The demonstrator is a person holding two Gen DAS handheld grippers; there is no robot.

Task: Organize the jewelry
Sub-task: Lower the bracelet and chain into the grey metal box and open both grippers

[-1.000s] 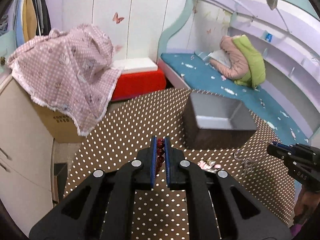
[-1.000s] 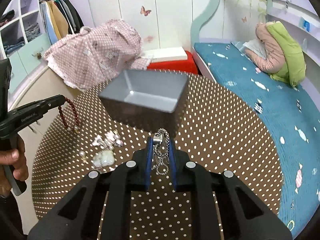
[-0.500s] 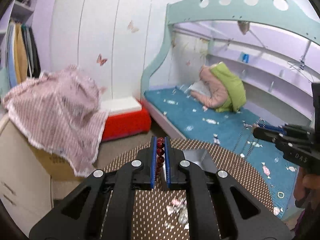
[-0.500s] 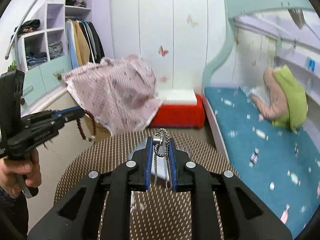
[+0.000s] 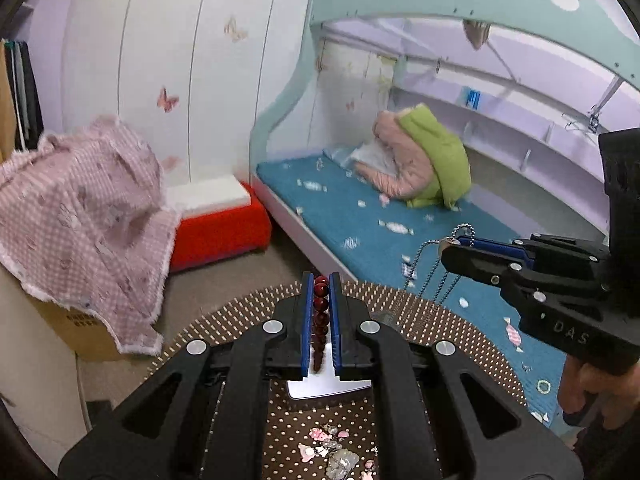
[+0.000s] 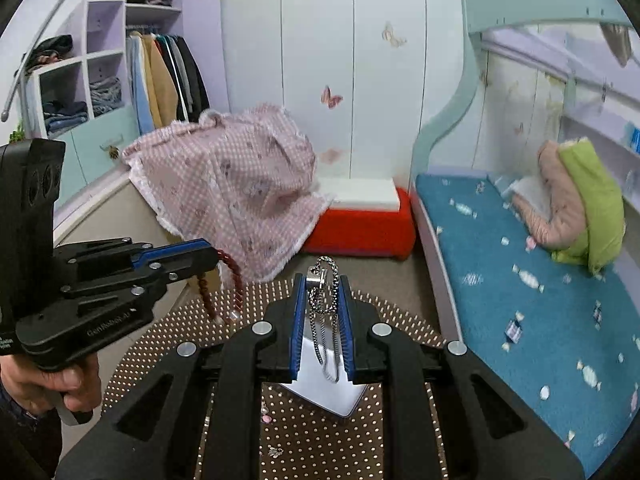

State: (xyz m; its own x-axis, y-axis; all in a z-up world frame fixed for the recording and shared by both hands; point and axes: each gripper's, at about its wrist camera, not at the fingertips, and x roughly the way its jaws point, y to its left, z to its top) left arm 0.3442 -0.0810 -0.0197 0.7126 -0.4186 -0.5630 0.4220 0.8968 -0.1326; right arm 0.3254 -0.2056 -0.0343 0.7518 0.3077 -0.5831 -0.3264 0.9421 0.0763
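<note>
My left gripper (image 5: 321, 280) is shut on a dark red bead bracelet (image 5: 320, 312), held high above the round dotted table (image 5: 460, 332). From the right wrist view the same gripper (image 6: 208, 258) shows at the left with the bracelet (image 6: 236, 284) hanging from it. My right gripper (image 6: 322, 282) is shut on a silver chain necklace (image 6: 326, 312); in the left wrist view it (image 5: 450, 246) is at the right with the chain (image 5: 432, 272) dangling. A grey box (image 6: 328, 388) stands on the table below both grippers, mostly hidden by them. Loose pink and pearl jewelry (image 5: 332, 452) lies on the table.
A pink checked cloth (image 6: 232, 184) covers a cardboard box at the left. A red stool (image 6: 360, 224) stands by the wall. A bunk bed with a teal mattress (image 6: 520, 288) runs along the right. A wardrobe with hanging clothes (image 6: 160, 76) is far left.
Both grippers have risen well above the table, each still holding its piece. The box and loose jewelry now lie far lower in view, and the room beyond shows.
</note>
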